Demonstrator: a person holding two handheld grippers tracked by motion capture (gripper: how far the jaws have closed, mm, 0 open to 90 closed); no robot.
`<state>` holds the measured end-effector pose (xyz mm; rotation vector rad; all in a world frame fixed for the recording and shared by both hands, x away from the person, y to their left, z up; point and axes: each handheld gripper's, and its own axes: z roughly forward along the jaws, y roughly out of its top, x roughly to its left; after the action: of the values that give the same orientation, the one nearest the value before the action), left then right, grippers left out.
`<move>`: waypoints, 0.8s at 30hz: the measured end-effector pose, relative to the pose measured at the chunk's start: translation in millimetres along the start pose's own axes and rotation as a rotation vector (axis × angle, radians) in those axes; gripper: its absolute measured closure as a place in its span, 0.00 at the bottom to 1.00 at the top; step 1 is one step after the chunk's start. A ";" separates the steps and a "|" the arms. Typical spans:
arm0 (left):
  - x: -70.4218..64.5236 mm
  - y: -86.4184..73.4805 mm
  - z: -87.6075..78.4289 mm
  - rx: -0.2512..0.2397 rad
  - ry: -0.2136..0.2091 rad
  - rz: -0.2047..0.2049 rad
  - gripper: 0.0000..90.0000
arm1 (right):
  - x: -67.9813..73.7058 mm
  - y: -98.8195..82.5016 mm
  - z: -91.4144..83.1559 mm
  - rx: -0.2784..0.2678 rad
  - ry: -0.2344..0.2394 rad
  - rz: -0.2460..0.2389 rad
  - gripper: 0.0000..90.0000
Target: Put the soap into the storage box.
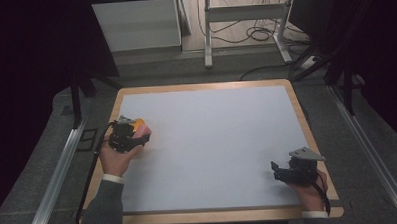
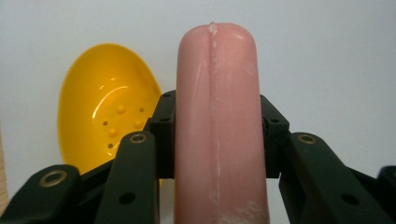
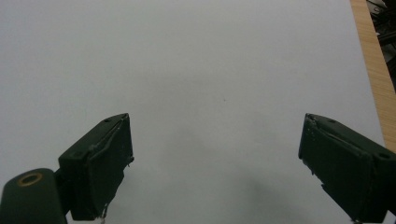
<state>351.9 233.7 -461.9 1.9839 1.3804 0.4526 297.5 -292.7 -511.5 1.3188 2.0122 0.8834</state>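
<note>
The left tongs (image 2: pixel 217 140) are clamped on a pink sausage (image 2: pixel 217 116), a pad pressing each side, and its rounded tip sticks out past them. Just beside the sausage, on its left in the left gripper view, lies a yellow plastic bowl (image 2: pixel 105 107), hollow side showing, on the desk (image 1: pixel 212 141). In the high view the left tongs (image 1: pixel 137 136), sausage (image 1: pixel 144 129) and bowl (image 1: pixel 137 122) sit together near the desk's left edge.

The right tongs (image 3: pixel 215 163) stand wide apart with nothing between them, well away from the bowl, near the desk's lower right corner (image 1: pixel 283 174).

The step looks like placing the sausage into the bowl. To do it well, keep the squeeze steady, bring the tip over the bowl's hollow, lower it and only then release, so it does not roll off the rim.

No brand, label or writing can be read.
</note>
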 end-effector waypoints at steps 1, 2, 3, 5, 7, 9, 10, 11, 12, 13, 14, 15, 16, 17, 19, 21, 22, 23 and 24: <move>0.9 0.2 0.2 0.000 0.002 -0.001 0.66 | 0.0 0.0 0.0 0.000 0.000 -0.001 0.11; 2.2 0.6 0.8 -0.001 0.003 -0.006 0.66 | 0.0 -0.1 0.0 0.000 -0.001 -0.001 0.11; 3.3 0.9 0.8 -0.001 0.006 -0.007 0.66 | -0.2 -0.2 0.1 0.001 -0.001 -0.001 0.11; 5.3 1.5 0.8 -0.004 0.009 -0.012 0.66 | -0.2 -0.3 0.2 0.002 -0.002 0.000 0.11; 6.9 2.1 0.7 -0.008 0.011 -0.017 0.66 | -0.2 -0.3 0.3 0.003 -0.002 -0.001 0.11; 9.0 2.9 0.7 -0.011 0.016 -0.023 0.66 | -0.1 -0.3 0.3 0.003 -0.002 -0.002 0.11; 9.8 3.2 0.6 -0.010 0.018 -0.023 0.66 | 0.0 -0.3 0.3 0.003 -0.002 -0.002 0.11; 10.4 3.5 0.7 -0.011 0.019 -0.025 0.66 | 0.0 -0.3 0.3 0.003 -0.002 -0.002 0.11; 10.8 3.7 0.6 -0.012 0.019 -0.028 0.66 | -0.1 -0.3 0.4 0.003 -0.002 -0.002 0.11; 11.5 4.0 0.4 -0.010 0.019 -0.027 0.66 | -0.2 -0.4 0.4 0.003 -0.002 -0.001 0.11; 12.0 4.3 0.4 -0.008 0.019 -0.026 0.66 | -0.3 -0.5 0.5 0.003 -0.002 0.000 0.11; 12.4 4.6 0.4 -0.004 0.020 -0.023 0.66 | -0.4 -0.6 0.6 0.003 -0.002 -0.002 0.11; 12.6 4.9 0.5 -0.002 0.023 -0.021 0.66 | -0.5 -0.7 0.7 0.003 -0.002 -0.002 0.11; 13.0 5.1 0.5 0.000 0.025 -0.020 0.66 | -0.6 -0.8 0.7 0.004 -0.002 -0.002 0.11; 14.4 5.5 0.7 0.000 0.027 -0.021 0.66 | -0.6 -0.8 0.7 0.003 -0.002 -0.001 0.11; 15.7 5.8 1.3 0.003 0.030 -0.022 0.66 | -0.6 -0.7 0.6 0.003 -0.002 -0.001 0.11; 16.2 5.9 1.7 0.004 0.031 -0.024 0.66 | -0.6 -0.7 0.5 0.003 -0.002 -0.001 0.11; 16.6 6.0 2.1 0.005 0.031 -0.025 0.66 | -0.6 -0.7 0.4 0.003 -0.002 -0.001 0.11; 16.8 6.1 2.6 0.006 0.032 -0.026 0.66 | -0.7 -0.7 0.4 0.003 -0.002 -0.001 0.11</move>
<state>364.1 247.0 -461.0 1.9693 1.4269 0.4707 297.7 -293.5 -512.2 1.3190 2.0130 0.8785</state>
